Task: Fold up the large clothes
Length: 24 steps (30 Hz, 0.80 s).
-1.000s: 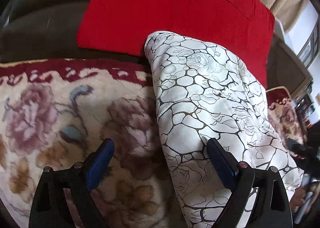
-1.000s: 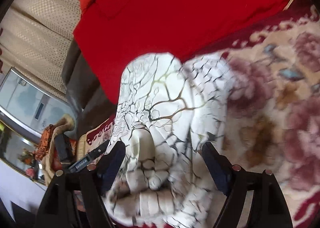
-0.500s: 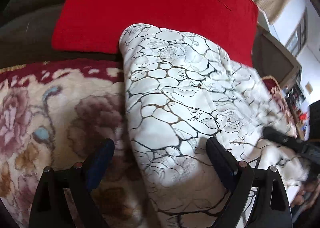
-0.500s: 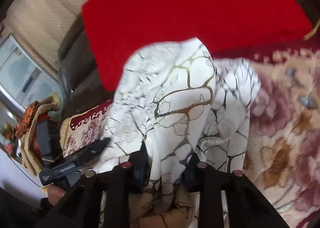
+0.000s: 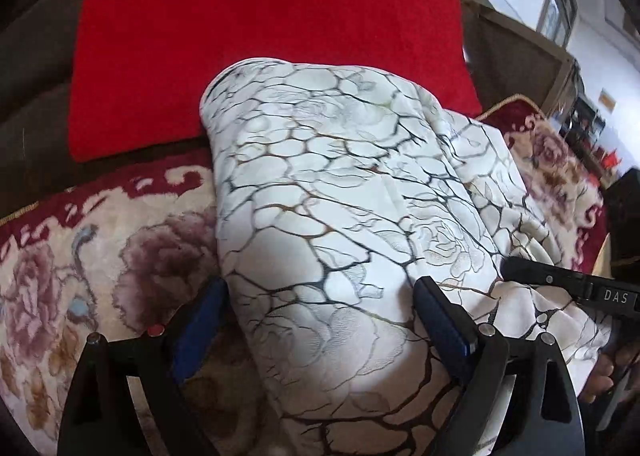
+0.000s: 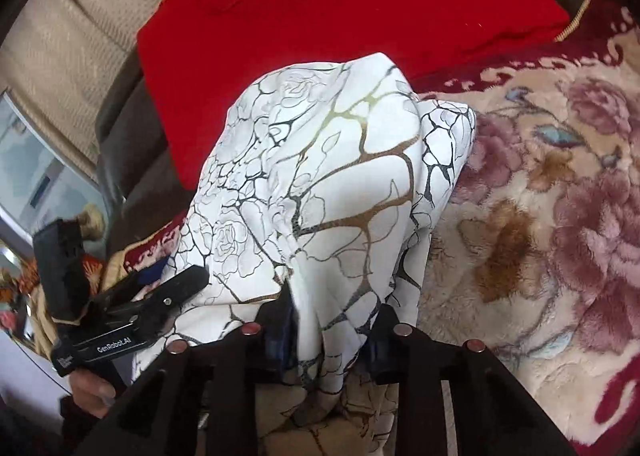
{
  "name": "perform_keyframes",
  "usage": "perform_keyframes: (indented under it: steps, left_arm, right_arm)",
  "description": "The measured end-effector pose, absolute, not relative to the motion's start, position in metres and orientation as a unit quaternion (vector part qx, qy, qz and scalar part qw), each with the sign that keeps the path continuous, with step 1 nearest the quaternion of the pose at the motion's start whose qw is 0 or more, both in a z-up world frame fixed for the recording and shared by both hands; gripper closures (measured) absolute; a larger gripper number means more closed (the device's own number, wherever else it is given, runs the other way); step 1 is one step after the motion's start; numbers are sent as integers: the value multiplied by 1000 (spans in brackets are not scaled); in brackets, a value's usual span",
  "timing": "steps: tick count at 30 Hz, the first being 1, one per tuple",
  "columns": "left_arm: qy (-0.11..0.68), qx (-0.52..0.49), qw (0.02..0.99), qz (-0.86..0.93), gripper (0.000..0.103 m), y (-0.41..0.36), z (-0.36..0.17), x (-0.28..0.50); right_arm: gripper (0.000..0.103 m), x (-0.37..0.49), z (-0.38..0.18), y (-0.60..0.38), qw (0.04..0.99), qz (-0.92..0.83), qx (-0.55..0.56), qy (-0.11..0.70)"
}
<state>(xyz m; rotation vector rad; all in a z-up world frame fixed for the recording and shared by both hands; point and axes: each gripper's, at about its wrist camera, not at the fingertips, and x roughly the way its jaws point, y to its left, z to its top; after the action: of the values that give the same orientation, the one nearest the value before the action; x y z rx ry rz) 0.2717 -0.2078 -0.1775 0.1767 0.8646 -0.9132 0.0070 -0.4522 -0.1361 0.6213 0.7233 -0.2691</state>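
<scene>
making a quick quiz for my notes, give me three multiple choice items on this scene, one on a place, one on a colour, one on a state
1. Where does the white patterned garment lie?
A. on the floral blanket, its far end against the red cushion
B. inside a basket
C. hung on a rail

2. What colour are the pads of the left tongs?
A. yellow
B. blue
C. green

3. How do the right tongs stand?
A. wide open, clear of the cloth
B. out of view
C. pinched on a bunch of the garment

Answers:
1 A, the left wrist view shows it spread over the blanket up to the cushion.
2 B, both pads show blue in the left wrist view.
3 C, the right wrist view shows the cloth gathered tight between the narrow jaws.
</scene>
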Motion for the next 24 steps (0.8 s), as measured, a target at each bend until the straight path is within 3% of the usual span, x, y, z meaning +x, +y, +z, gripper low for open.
perform_keyframes:
  steps: [3,6,14,17,20,24]
  left_arm:
    - [396,75,823,-401,9,-195,-170,280]
    - [402,57,830,-382,9,-180,-169,291]
    - [421,30,837,-347,9,-166,-174,304]
    - [422,42,836,-349,9,-166,-178,305]
    - [433,38,827,-356,9,-172,-190,308]
    - [437,30,823,-362,9,-168,-190,315]
  right_arm:
    - [48,4,-127,-456,874,-113,313,354]
    - [41,-8,-107,-464,874,-114,311,356]
    - [41,17,-45,-480,909,-141,254,299]
    - [45,52,-61,-484,899,-150,248,330]
    - [47,76,-113,-511,857,-164,274,405]
    - [44,66,-116,-515,862,-161,284,388]
